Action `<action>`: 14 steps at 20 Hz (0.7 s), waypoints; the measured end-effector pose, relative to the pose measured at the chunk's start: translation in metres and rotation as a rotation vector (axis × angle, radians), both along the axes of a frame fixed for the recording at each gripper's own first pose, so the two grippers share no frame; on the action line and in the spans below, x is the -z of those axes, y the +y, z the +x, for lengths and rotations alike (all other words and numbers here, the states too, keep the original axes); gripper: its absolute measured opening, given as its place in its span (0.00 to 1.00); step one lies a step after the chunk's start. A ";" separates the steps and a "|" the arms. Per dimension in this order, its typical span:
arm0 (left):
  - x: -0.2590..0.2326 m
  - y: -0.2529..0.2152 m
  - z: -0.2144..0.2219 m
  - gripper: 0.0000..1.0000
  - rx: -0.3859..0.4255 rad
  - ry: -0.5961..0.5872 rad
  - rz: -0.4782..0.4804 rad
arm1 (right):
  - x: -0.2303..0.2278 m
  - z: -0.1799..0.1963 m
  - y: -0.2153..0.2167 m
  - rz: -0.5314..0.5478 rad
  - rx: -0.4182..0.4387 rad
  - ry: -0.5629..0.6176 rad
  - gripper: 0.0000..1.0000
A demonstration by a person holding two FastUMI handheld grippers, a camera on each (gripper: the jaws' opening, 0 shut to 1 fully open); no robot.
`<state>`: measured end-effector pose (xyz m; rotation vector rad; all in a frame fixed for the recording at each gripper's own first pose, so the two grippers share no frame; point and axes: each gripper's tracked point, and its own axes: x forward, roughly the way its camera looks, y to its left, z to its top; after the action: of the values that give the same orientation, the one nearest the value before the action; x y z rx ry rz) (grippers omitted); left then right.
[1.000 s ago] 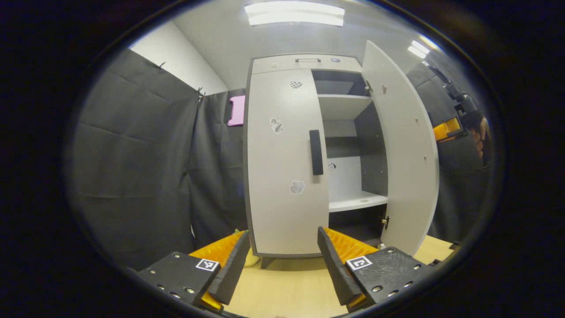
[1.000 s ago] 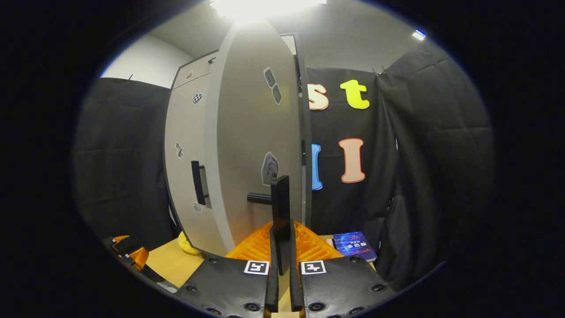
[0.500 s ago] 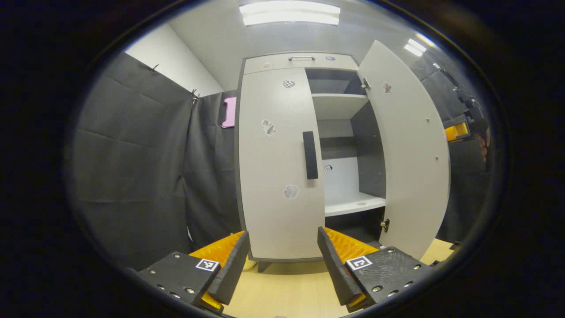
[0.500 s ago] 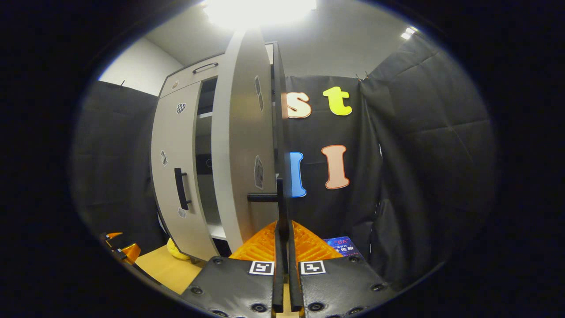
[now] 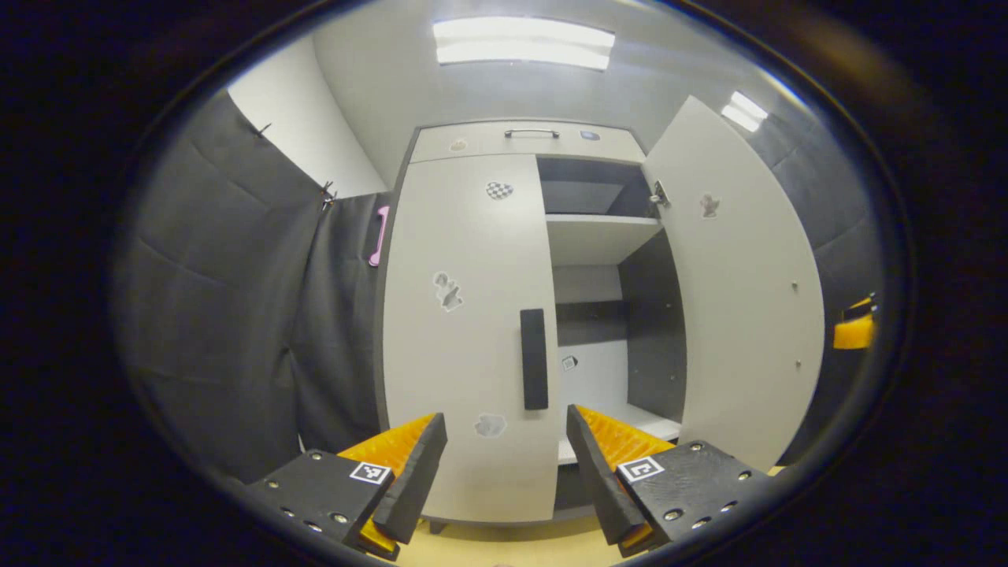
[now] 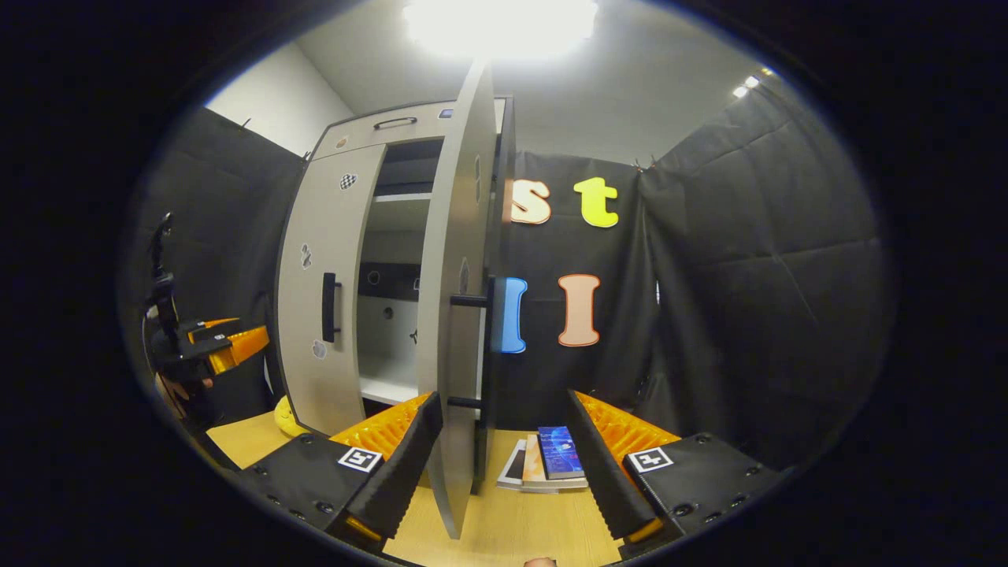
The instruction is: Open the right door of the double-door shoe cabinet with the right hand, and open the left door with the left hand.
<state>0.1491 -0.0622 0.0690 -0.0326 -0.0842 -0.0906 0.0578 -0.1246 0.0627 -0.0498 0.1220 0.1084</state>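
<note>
The pale grey shoe cabinet stands ahead. In the left gripper view its left door (image 5: 465, 331) is closed, with a black handle (image 5: 534, 358) just beyond my left gripper (image 5: 504, 433), which is open and empty. The right door (image 5: 748, 291) is swung wide open, baring the shelves (image 5: 602, 236). The right gripper view looks along that right door (image 6: 453, 315) edge-on, and its black handle (image 6: 487, 346) lies a little past my right gripper (image 6: 504, 421), which is open and apart from it. The left gripper (image 6: 228, 342) also shows at the far left of that view, held by a hand.
A blue book on some papers (image 6: 551, 461) lies on the wooden table (image 6: 504, 520) right of the open door. A yellow object (image 6: 287, 413) sits by the cabinet's foot. Black cloth walls close in on both sides. A drawer with a metal handle (image 5: 531, 134) tops the cabinet.
My right gripper has opened, let go of the right door's handle and drawn back; the door swung wider. My left gripper has moved closer to the left door's handle.
</note>
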 end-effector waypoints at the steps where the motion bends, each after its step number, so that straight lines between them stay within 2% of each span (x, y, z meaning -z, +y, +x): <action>1: -0.007 -0.002 0.013 0.89 0.000 -0.012 0.005 | 0.002 -0.005 -0.005 0.000 0.010 0.002 0.96; 6: -0.037 -0.017 0.077 0.88 0.024 -0.053 0.007 | 0.015 -0.025 -0.048 0.000 0.097 0.029 0.98; 14: -0.011 -0.040 0.145 0.89 0.050 0.068 -0.006 | 0.032 -0.049 -0.085 0.010 0.179 0.070 0.98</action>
<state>0.2943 -0.1027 0.0798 -0.0442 -0.0153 -0.1389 0.0091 -0.2100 0.0308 -0.0254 0.1948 -0.0677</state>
